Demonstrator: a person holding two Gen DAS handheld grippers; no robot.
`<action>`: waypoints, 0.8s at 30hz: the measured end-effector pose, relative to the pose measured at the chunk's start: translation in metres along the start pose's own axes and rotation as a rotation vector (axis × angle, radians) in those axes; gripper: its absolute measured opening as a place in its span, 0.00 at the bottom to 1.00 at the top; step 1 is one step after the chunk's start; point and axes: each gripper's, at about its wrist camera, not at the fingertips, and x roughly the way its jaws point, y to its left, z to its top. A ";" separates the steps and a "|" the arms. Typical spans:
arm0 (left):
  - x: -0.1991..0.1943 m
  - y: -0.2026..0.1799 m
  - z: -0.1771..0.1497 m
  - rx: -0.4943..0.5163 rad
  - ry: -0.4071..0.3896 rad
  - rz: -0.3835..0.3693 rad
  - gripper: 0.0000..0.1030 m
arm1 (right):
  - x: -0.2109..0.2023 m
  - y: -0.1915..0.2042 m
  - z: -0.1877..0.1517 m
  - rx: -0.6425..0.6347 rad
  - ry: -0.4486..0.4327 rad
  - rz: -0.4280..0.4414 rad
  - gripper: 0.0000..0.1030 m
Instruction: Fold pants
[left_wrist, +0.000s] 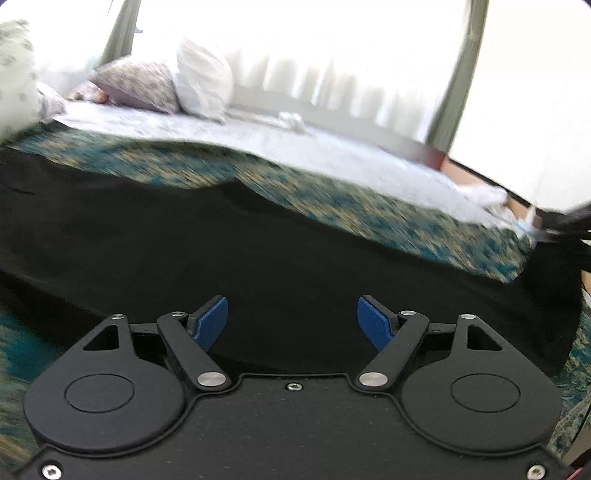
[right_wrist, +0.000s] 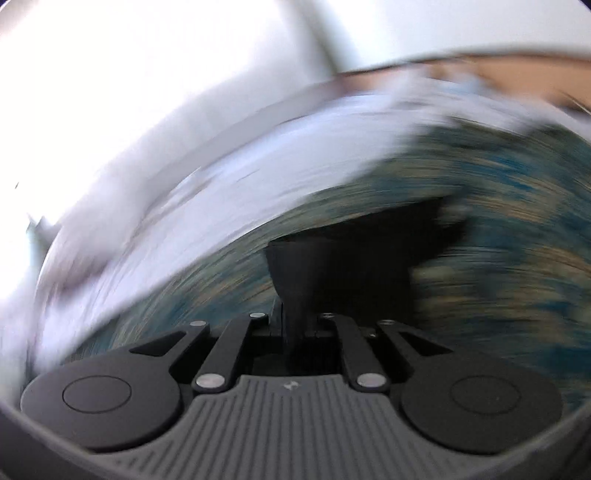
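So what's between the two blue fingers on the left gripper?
Only the black pants, seen in the left wrist view. The left gripper is open, its blue fingers spread over the cloth with nothing pinched.

Pants (left_wrist: 258, 251) spread across the bedspread's (left_wrist: 332, 199) near edge; pillows (left_wrist: 162, 85) at its far-left corner (sheet (left_wrist: 295, 144) between).

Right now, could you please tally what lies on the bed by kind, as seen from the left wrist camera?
Black pants: 1
Teal patterned bedspread: 1
Pale sheet: 1
Pillows: 2, one floral, one white
Total: 5
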 end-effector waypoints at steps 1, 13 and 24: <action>-0.005 0.008 0.002 0.004 -0.012 0.021 0.75 | 0.008 0.036 -0.016 -0.094 0.035 0.047 0.08; -0.016 0.061 0.005 -0.033 -0.024 0.058 0.75 | 0.003 0.152 -0.163 -0.525 0.231 0.344 0.73; -0.006 0.002 0.008 0.066 -0.009 -0.064 0.67 | -0.062 0.070 -0.132 -0.448 -0.016 0.179 0.83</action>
